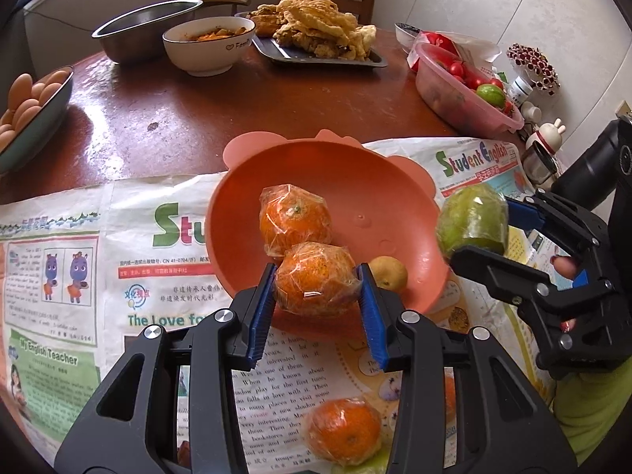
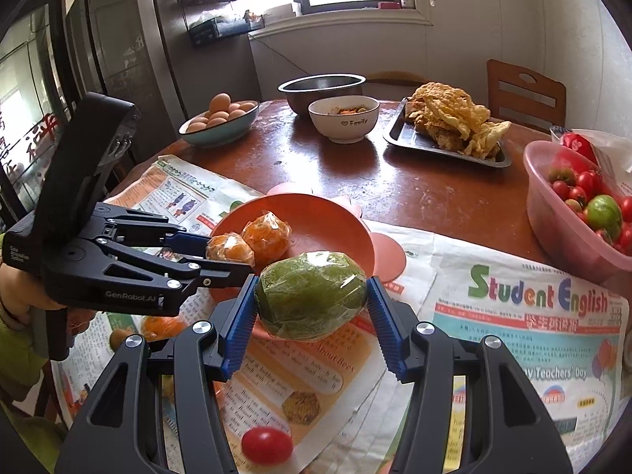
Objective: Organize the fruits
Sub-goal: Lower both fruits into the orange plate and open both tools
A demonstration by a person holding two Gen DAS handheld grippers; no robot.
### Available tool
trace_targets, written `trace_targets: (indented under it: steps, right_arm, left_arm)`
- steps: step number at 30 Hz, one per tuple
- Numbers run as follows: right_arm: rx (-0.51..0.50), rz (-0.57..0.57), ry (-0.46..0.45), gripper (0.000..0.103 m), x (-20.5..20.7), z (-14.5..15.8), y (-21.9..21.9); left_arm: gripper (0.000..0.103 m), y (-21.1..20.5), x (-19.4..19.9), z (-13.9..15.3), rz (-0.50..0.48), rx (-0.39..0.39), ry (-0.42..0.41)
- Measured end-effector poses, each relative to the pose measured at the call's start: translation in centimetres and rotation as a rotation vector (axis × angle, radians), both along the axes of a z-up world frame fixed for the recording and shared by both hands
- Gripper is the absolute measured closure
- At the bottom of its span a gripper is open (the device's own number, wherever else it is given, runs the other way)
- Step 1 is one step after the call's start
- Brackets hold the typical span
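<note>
My left gripper (image 1: 316,288) is shut on a plastic-wrapped orange (image 1: 316,276), held over the near rim of the pink bowl (image 1: 379,197). Inside the bowl lie another wrapped orange (image 1: 294,219) and a small yellow fruit (image 1: 389,272). My right gripper (image 2: 312,296) is shut on a wrapped green fruit (image 2: 310,294), held above the newspaper just right of the bowl (image 2: 335,221). The same green fruit (image 1: 472,219) shows in the left wrist view. A third wrapped orange (image 1: 341,430) lies on the newspaper below my left gripper. A red tomato (image 2: 266,444) rests on the paper under my right gripper.
Newspaper (image 2: 533,316) covers the near table. Behind stand a dish of eggs (image 2: 219,120), a steel bowl (image 2: 322,87), a white bowl (image 2: 343,118), a tray of fried food (image 2: 450,126) and a pink tub of tomatoes (image 2: 580,205). A chair (image 2: 525,91) stands at the back.
</note>
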State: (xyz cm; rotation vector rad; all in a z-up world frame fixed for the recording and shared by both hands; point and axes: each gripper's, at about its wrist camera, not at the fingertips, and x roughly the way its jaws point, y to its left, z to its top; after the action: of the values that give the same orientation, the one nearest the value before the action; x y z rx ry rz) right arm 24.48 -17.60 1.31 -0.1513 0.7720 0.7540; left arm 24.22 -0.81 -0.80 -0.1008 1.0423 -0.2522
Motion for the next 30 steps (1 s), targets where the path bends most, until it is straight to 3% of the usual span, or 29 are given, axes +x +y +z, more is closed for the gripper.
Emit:
trace_targets:
  steps: [13,30]
  right_arm:
    - [-0.041,0.044,0.028,0.049,3.0,-1.8,2.2]
    - [-0.117,0.071,-0.015,0.049,3.0,-2.6,3.8]
  left_arm:
    - [0.071,1.2,1.0,0.1,0.018,-0.001,-0.007]
    - [0.070,1.2,0.9,0.1,0.016,-0.002,-0.010]
